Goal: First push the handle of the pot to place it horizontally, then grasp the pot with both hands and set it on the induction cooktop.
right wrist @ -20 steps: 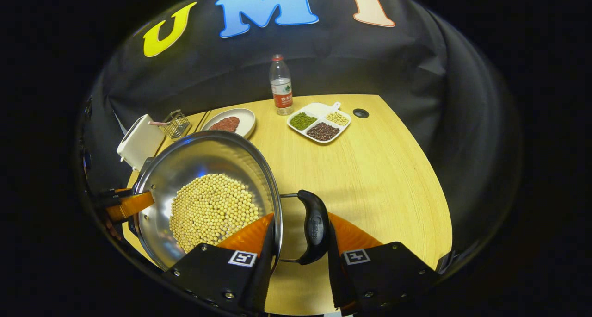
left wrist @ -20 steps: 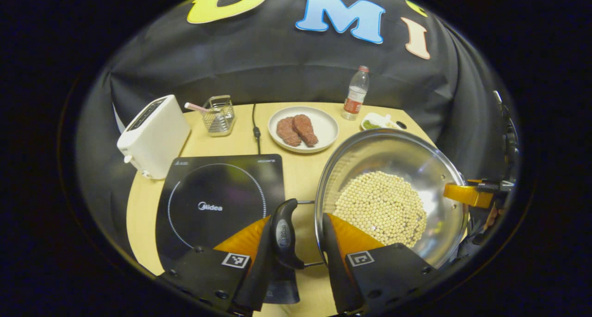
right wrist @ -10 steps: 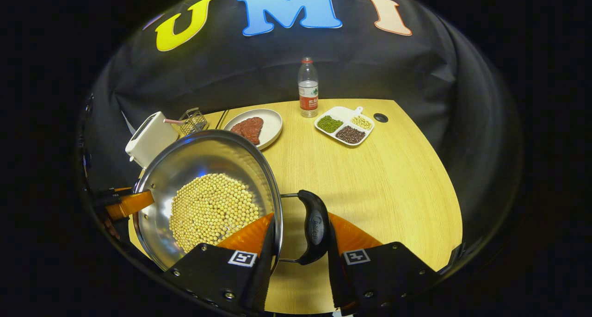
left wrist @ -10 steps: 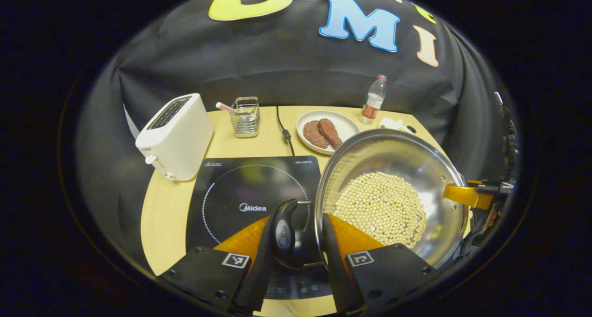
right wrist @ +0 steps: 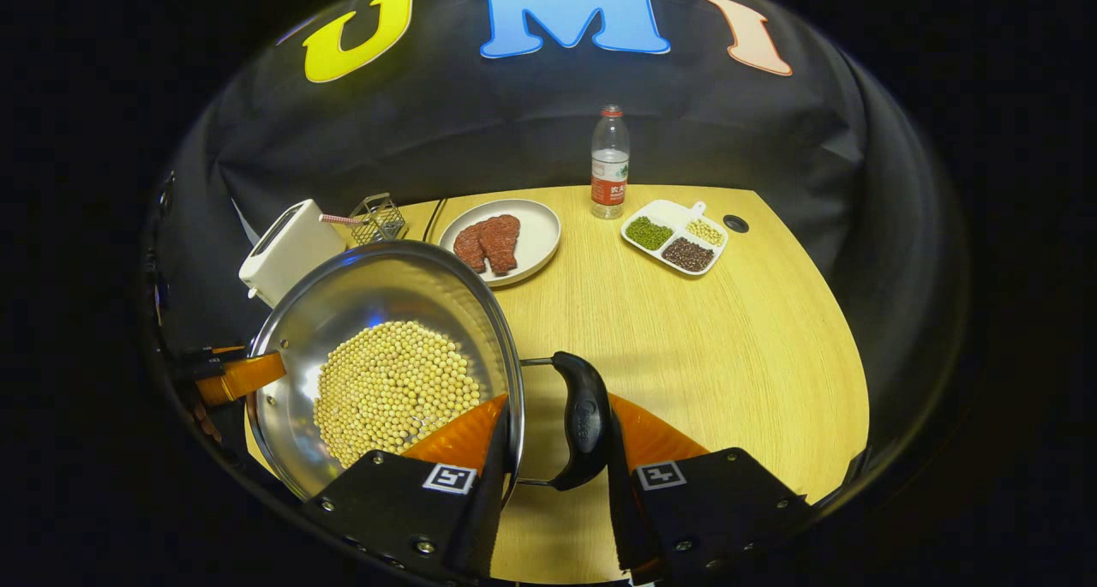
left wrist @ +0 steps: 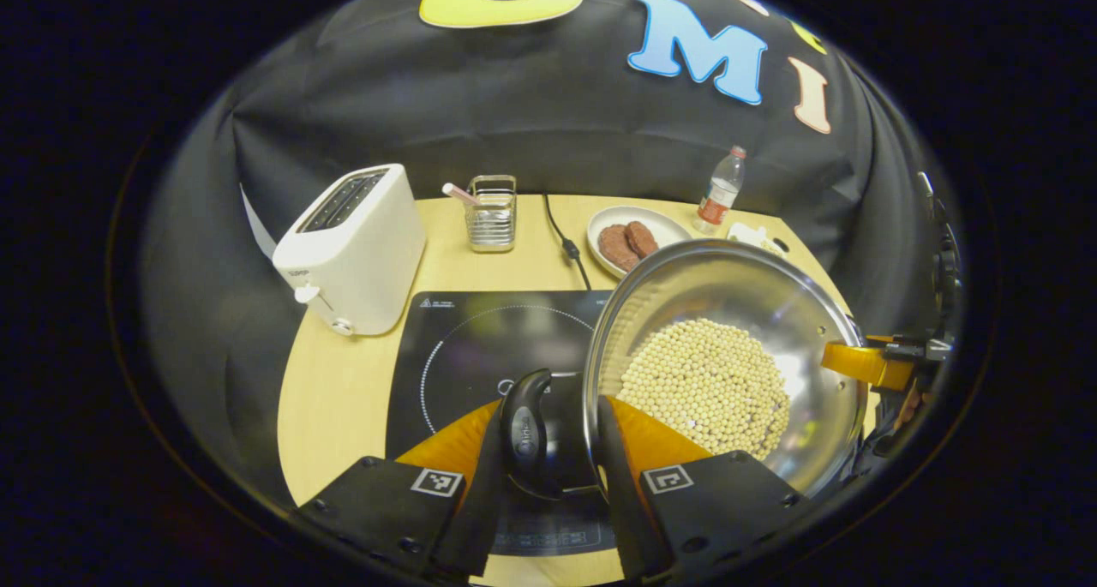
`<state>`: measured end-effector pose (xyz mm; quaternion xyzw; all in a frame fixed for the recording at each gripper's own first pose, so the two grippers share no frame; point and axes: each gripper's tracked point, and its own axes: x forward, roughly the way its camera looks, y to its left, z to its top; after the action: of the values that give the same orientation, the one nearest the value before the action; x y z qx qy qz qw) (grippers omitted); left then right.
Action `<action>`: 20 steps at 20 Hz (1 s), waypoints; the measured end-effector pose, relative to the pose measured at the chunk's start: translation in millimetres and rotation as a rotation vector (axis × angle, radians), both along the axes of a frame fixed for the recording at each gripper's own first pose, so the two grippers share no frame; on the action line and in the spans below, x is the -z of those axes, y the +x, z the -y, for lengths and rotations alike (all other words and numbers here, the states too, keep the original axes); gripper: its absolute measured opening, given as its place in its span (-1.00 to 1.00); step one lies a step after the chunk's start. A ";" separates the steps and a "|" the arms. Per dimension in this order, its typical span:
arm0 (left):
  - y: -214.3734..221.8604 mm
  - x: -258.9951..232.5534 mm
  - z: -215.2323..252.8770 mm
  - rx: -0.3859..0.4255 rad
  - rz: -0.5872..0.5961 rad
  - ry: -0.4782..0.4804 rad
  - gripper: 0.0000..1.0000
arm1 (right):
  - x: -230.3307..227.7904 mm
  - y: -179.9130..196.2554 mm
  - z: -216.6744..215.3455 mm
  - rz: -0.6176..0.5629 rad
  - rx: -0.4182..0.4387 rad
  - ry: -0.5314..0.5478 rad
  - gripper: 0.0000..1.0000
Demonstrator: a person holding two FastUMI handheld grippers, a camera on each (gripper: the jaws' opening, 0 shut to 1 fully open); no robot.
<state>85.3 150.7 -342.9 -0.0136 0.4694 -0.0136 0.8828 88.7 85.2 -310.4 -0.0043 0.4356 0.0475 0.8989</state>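
Pot [left wrist: 728, 296] of round pale beans, each gripper clenched on a curved loop handle.

Shiny steel pot [left wrist: 728, 287], glossy glass cooktop [left wrist: 480, 338], matt wood-grain table [right wrist: 703, 338]

The left gripper view is being taken from close behind the pot [left wrist: 728, 356], at its left handle [left wrist: 524, 433], facing across the induction cooktop [left wrist: 488, 347] toward the booth wall. The right gripper view is being taken just as close at the opposite handle [right wrist: 584, 420], facing over the table [right wrist: 711, 338]. The pot, plate [right wrist: 536, 231], bottle [right wrist: 609, 163] and toaster [right wrist: 287, 248] are being shared.
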 end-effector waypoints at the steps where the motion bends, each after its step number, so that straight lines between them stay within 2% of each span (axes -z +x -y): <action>1: 1.4 1.0 -4.6 -0.002 -0.001 -0.002 0.24 | 0.1 -0.4 -4.5 0.000 0.000 0.000 0.07; 11: 13.8 17.7 -58.5 -0.034 -0.027 -0.018 0.24 | 10.4 11.3 -59.6 0.001 -0.011 -0.007 0.07; 20: 32.6 28.1 -112.0 -0.036 -0.038 0.005 0.24 | 27.4 22.3 -111.7 -0.028 -0.016 0.003 0.07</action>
<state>117.9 262.7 -371.0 -0.0201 0.4858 0.0040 0.8739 111.0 196.9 -337.7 -0.0058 0.4480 0.0553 0.8923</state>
